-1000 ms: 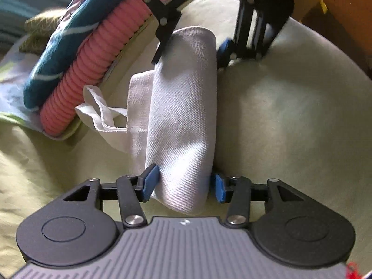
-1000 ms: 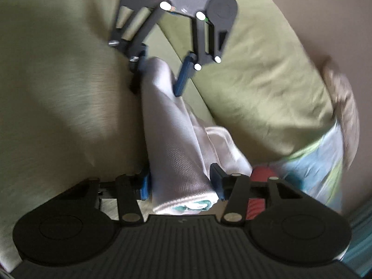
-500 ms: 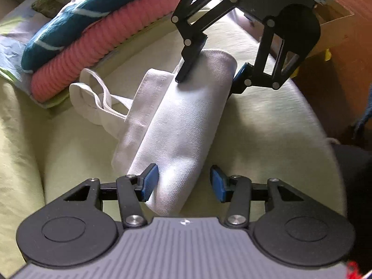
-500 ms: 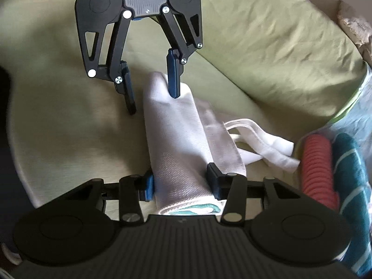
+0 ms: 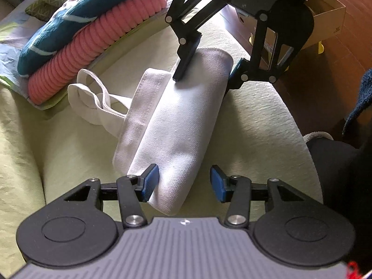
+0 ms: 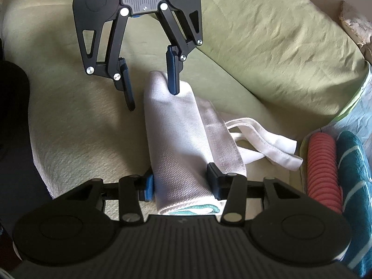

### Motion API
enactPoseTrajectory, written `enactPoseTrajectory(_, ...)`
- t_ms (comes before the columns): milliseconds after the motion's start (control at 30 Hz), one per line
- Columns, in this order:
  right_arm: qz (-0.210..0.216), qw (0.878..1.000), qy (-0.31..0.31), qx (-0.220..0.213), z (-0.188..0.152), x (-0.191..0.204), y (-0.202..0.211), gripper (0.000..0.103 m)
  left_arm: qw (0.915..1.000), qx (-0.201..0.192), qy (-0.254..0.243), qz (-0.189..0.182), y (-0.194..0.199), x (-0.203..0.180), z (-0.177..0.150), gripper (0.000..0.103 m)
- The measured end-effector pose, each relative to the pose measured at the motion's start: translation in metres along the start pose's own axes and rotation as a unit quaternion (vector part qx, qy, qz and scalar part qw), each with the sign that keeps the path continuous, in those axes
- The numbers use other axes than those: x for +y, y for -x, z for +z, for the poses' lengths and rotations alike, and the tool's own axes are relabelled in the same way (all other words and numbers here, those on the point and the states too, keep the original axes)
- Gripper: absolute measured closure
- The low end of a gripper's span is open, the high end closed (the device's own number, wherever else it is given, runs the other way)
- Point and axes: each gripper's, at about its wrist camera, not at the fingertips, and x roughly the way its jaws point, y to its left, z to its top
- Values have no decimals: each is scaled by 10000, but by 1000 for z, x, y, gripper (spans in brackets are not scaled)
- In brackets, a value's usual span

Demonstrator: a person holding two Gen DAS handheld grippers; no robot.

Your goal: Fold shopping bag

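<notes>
While no writing reads, folded shopping bag (image 5: 183, 121) on couch (image 5: 251, 125), left tongs (image 5: 183, 183) released, right tongs (image 6: 180, 183) released astride it.

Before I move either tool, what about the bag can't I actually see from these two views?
- Teal print on the bag: right wrist view, cut off by the right tool body.
- Bag's underside and inner layers: both views, hidden by its top fold.
- Near end of the bag, left wrist view: covered by the left tool body.
</notes>
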Motion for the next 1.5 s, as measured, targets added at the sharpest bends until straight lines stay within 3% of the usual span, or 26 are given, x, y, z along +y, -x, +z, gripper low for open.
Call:
enactPoseTrajectory(200, -30, 9999, 77, -73, -3, 3, 0, 60, 9999, -60, -64, 65, -7, 3, 0, 50)
enactPoseTrajectory(367, -274, 9989, 351, -140, -6, 11, -6, 59, 9985, -113, -401, 366, -16, -4, -3, 43)
enactPoseTrajectory(467, -246, 9995, 109, -144, -3, 7, -7, 59, 9969, -144, -566, 529, -14, -7, -8, 43)
enactPoseTrajectory(600, 52, 9991, -385, -143, 0, -8, -4, 59, 9981, -99, -347, 492, -11, -3, -9, 45)
enactPoseTrajectory(700, 469, 9945, -922, -192, 1, -21, 1, 59, 9996, -27, -97, 263, -4, 1, -9, 45)
enactPoseTrajectory(900, 1350, 9712, -1938, -322, -8, -36, 12, 58, 9994, 43, 129, -308, 19, -3, -12, 45)
enactPoseTrajectory(967, 1559, 9548, -2500, -385, -16, -48, 9, 58, 9988, -16, 266, -410, 22, 5, -11, 45)
enactPoseTrajectory(1100, 2088, 9010, -3779, -432, -35, -80, -5, 59, 9961, -159, 623, -609, 19, 32, -6, 45)
enactPoseTrajectory(1300, 2844, 7927, -5385, -284, -68, -120, -33, 60, 9945, -208, 730, -726, 7, 55, 5, 45)
enactPoseTrajectory(1500, 3173, 7077, -6313, -29, -91, -135, -56, 62, 9933, -186, 787, -824, -8, 72, 10, 45)
